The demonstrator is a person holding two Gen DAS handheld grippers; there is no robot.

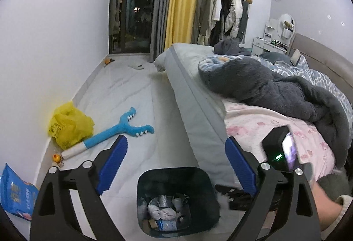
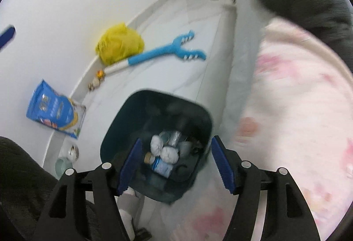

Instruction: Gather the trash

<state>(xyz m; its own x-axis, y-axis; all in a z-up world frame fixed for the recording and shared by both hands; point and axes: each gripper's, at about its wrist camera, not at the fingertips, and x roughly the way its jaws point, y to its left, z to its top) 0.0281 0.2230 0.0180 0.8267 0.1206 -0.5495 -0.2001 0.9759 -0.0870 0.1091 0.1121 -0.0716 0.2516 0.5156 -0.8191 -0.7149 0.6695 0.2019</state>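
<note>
Your left hand-held gripper (image 1: 176, 166) is spread wide with nothing between its blue pads (image 1: 113, 167), held level above the bin (image 1: 176, 177) and looking along the floor (image 1: 141, 95) beside the bed (image 1: 198, 97). Your right hand-held gripper (image 2: 175, 166) is also spread and empty, tipped steeply down so its fingers frame the bin's (image 2: 154, 106) mouth from above; that view is blurred. In the left view, the right device's black camera block (image 1: 279, 148) shows just beside the right pad, with your hand (image 1: 326, 205) and sleeve at the lower right edge.

Inside the bin lie white wads (image 2: 164, 149), a small bottle (image 2: 160, 163) with a tan cap, and some clear plastic. The bin stands on the floor, close against the bed's side.

Farther out, along the wall, a yellow bag (image 1: 70, 125) sits crumpled at the baseboard, touching the white end of a blue forked toy (image 1: 123, 126). A blue packet (image 1: 16, 196) leans against the wall nearer you, with small bits between it and the bag. On the bed, a pink blanket (image 1: 264, 128) lies under a dark grey one (image 1: 282, 88).
</note>
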